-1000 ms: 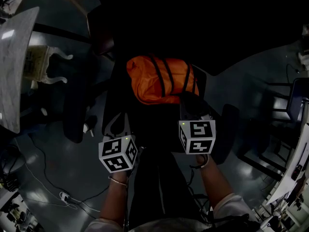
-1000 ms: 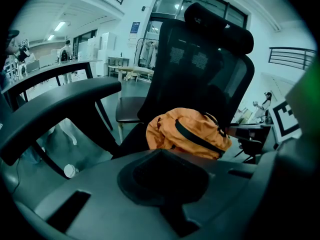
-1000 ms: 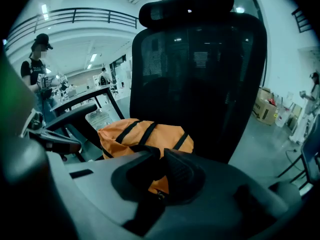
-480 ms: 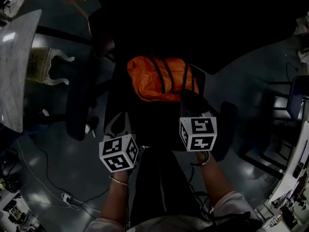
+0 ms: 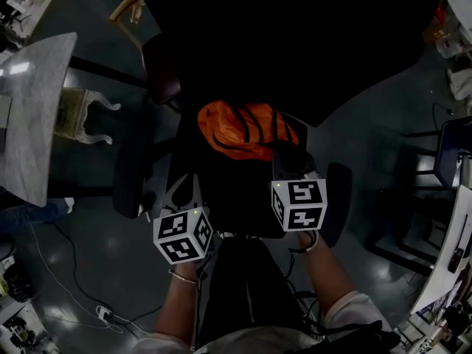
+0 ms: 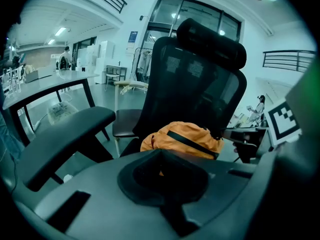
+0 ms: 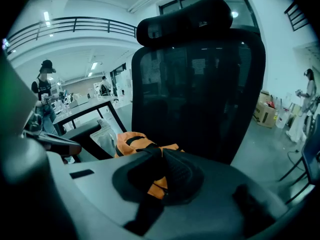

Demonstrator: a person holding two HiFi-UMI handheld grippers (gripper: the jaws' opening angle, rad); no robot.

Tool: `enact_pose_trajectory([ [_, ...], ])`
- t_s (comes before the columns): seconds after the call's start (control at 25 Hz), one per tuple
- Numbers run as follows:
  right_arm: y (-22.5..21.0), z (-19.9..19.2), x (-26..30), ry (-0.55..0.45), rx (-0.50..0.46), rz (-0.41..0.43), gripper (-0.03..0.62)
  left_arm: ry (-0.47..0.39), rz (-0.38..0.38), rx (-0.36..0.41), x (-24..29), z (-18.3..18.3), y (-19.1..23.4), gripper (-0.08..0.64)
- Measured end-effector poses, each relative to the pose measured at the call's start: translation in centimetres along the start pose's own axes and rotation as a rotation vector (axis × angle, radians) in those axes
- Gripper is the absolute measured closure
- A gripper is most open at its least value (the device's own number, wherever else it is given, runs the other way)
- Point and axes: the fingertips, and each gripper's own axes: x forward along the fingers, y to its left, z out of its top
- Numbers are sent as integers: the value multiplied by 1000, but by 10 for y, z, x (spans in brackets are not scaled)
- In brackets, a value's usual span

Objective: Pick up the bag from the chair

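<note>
An orange bag [image 5: 240, 127] with black straps lies on the seat of a black office chair [image 5: 221, 198]. My right gripper [image 5: 291, 161] is at the bag's near right corner. In the right gripper view it [image 7: 157, 156] is shut on a black strap [image 7: 148, 160], with orange bag cloth [image 7: 127, 141] just past the jaws. My left gripper [image 5: 184, 186] hangs over the seat's near left part, apart from the bag. In the left gripper view its jaws look shut with nothing in them [image 6: 161, 156]; the bag [image 6: 185, 139] sits beyond, against the mesh backrest [image 6: 195, 84].
Chair armrests stand on both sides [image 5: 129, 175] [image 5: 335, 198]. A grey table [image 5: 33, 116] and a pale stool [image 5: 81, 113] are at the left, a dark chair [image 6: 125, 121] behind. Cables [image 5: 96, 312] lie on the floor. People [image 7: 45, 84] stand far off.
Both grippers have risen. The bag's near right corner has come up with the right gripper, and the bag looks more bunched.
</note>
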Motion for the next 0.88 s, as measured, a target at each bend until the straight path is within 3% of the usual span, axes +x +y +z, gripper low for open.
enact_pose_trajectory([
  [0.28, 9, 30, -17, -42, -1, 27, 552, -54, -33, -18, -27, 25, -10, 548],
  [0.88, 31, 104, -65, -162, -4, 51, 555, -128, -12, -1, -85, 67, -10, 548],
])
